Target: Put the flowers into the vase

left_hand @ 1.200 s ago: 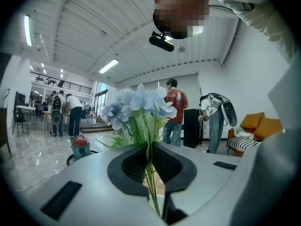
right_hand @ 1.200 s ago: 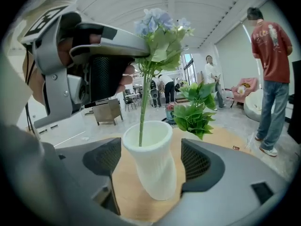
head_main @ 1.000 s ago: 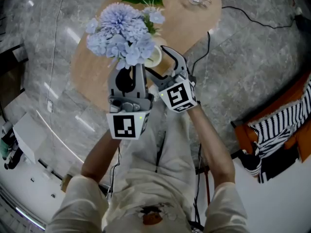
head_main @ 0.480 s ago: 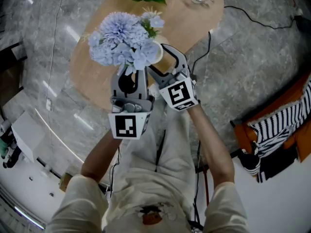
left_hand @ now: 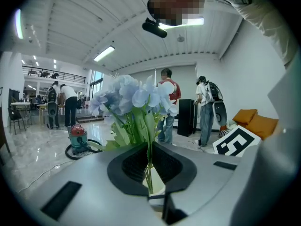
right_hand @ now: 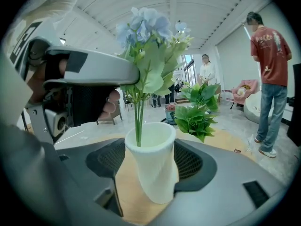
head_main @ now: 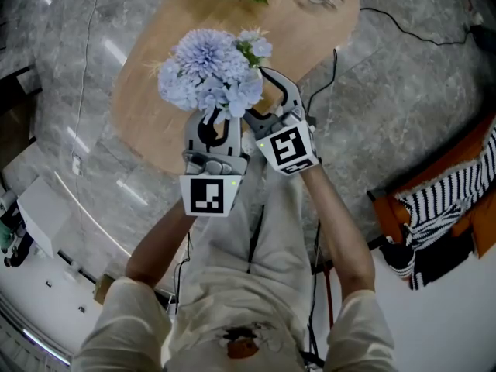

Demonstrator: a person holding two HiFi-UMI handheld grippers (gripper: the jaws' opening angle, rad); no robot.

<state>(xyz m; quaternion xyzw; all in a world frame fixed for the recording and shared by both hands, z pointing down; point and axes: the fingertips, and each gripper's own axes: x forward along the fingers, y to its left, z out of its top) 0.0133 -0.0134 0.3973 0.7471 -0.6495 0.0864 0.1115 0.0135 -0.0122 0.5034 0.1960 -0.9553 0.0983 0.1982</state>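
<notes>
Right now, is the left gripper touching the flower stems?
Touching. The left gripper view shows the left gripper with its jaws closed tight on the flower stems, with no gap on either side.

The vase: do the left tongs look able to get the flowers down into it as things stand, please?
Probably yes: the left tongs are shut on the flowers, whose stems already dip into the open mouth of the vase, with nothing in between.

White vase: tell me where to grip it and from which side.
Grip the white vase around its twisted middle, level from the near side. It stands upright on the wooden table, and flower stems rise from its mouth, blocking the top.
</notes>
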